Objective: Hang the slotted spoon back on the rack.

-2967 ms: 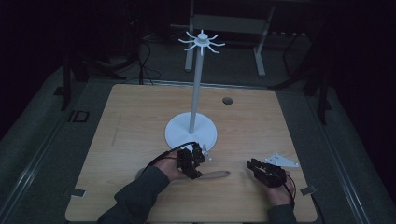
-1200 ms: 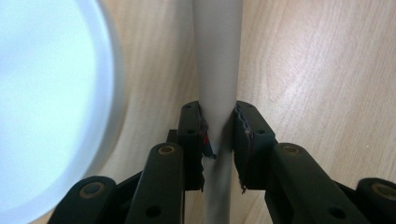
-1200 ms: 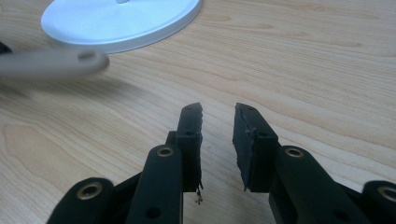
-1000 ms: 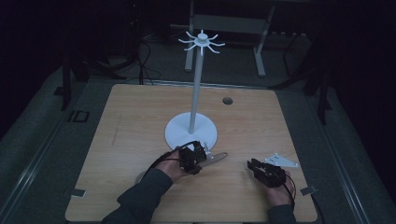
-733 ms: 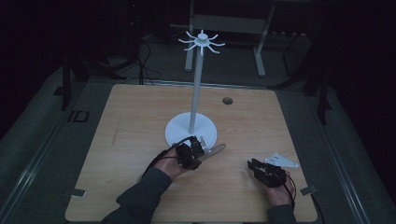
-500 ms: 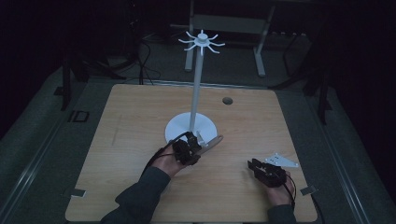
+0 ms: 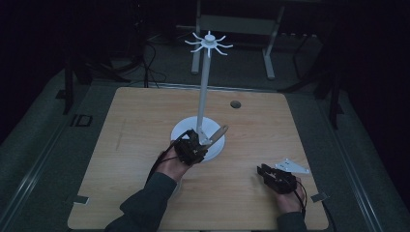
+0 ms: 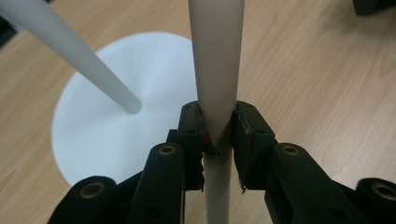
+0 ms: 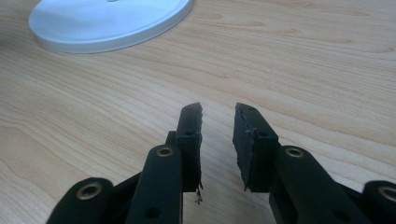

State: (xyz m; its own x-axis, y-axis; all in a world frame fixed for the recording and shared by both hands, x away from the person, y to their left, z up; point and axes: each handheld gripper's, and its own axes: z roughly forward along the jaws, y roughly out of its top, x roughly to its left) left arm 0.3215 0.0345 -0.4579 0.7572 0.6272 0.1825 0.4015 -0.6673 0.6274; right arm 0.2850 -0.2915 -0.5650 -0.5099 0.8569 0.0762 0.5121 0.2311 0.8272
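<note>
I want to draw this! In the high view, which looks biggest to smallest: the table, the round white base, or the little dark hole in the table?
1. Table, by far the biggest.
2. Round white base of the stand.
3. Dark hole, tiny.

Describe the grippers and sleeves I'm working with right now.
Both grippers are black. The left gripper has two blocky jaws with brass-coloured screw rings on the arms. The right gripper has worn, ragged pads, a grey three-cornered plate on top and a dark cable. The sleeves are dark grey.
</note>
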